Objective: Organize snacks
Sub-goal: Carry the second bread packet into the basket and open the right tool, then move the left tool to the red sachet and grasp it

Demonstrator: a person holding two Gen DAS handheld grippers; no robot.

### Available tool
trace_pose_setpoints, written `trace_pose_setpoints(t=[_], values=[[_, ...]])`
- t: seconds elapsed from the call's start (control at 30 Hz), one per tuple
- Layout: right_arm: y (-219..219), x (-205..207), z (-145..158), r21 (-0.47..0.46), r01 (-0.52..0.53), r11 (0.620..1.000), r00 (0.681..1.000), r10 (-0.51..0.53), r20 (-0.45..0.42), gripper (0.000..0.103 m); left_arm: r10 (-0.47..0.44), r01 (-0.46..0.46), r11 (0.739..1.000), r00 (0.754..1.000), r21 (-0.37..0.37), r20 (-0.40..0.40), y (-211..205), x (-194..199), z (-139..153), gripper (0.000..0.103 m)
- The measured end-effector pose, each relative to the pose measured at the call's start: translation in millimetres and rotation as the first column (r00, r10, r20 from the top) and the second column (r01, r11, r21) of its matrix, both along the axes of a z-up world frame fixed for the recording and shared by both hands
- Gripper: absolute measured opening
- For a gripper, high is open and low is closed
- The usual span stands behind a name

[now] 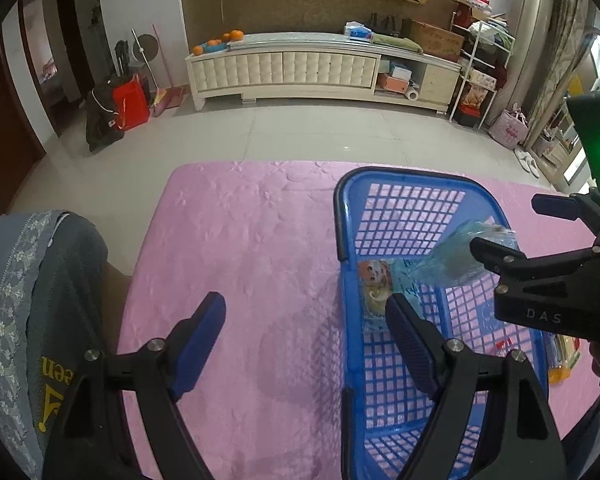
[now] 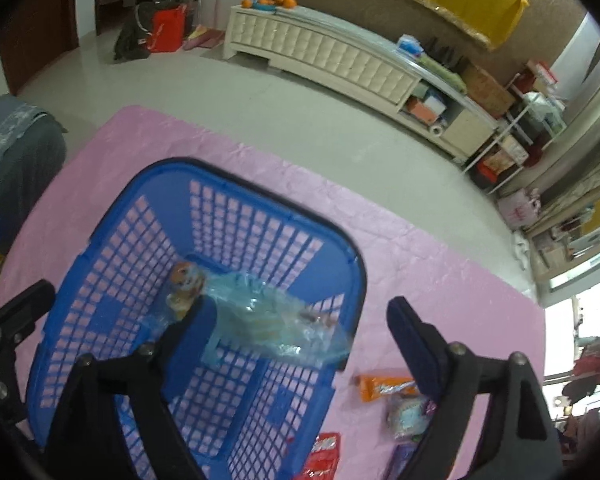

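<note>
Right wrist view alone shows an orange packet (image 2: pixel 388 388) at 5 o'clock, beside the blue basket (image 2: pixel 100 232). Both grippers' jaws are seen open, gripping nothing.

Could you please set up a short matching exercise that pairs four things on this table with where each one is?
Things:
1. light blue snack bag
2. orange snack bar
3. red packet
4. pink cloth

Places:
A. spread under everything on the table
B. on the cloth just outside the blue basket, beside a pale wrapped snack
C. in the blue basket
D. at the picture's bottom edge, by the basket's near corner

Pairs: 1-C, 2-B, 3-D, 4-A
</note>
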State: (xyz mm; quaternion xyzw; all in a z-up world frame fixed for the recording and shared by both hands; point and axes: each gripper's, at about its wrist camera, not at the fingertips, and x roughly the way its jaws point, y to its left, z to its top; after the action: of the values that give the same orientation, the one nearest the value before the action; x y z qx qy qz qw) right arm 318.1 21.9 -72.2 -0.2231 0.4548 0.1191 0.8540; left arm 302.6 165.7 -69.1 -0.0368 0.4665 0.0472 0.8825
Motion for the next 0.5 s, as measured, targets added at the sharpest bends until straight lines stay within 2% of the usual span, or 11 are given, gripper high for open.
trace_pose_setpoints(t=[0.23, 0.5], values=[[-37.7, -26.2, 17.7, 0.058, 0.024, 0.998, 0.999, -0.025, 0.027, 0.091, -0.012, 0.012, 1.000, 1.000, 0.016, 0.024, -20.6, -24.0, 19.0, 0.082], [-72.2, -60.6, 41.5, 0.132, 0.023, 0.991, 0.999, -0.028, 0.033, 0.091, -0.028, 0.028, 1.000, 0.997, -0.001, 0.065, -44.0, -48.9, 42.6, 0.082]])
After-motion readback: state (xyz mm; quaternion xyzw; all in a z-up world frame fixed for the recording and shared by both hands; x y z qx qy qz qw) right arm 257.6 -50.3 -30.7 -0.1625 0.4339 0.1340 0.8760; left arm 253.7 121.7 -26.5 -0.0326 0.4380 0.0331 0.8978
